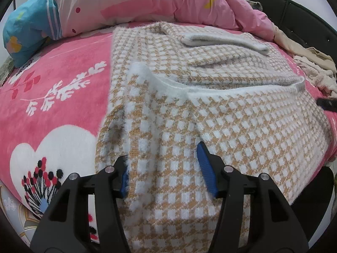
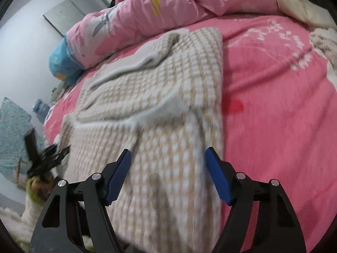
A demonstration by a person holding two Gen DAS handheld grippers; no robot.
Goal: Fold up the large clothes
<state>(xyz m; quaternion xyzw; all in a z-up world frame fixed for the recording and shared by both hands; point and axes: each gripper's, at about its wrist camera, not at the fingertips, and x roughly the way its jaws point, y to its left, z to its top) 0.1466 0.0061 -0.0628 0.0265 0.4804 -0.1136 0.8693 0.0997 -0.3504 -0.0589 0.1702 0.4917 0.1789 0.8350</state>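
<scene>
Garment: checked knit sweater (image 1: 210, 113), tan and white, spread on the pink bed cover (image 1: 52, 88), sleeves laid across the body, near hem hanging off the bed edge.
Left gripper (image 1: 166, 168): fingers apart, straddling a raised ridge of knit, pads not visibly pressing; likely placed to pinch the hem.
Right gripper (image 2: 168, 172): fingers apart over the sweater's opposite near side, nothing clamped.
Background: pink duvet (image 1: 147, 2) bunched behind.
</scene>
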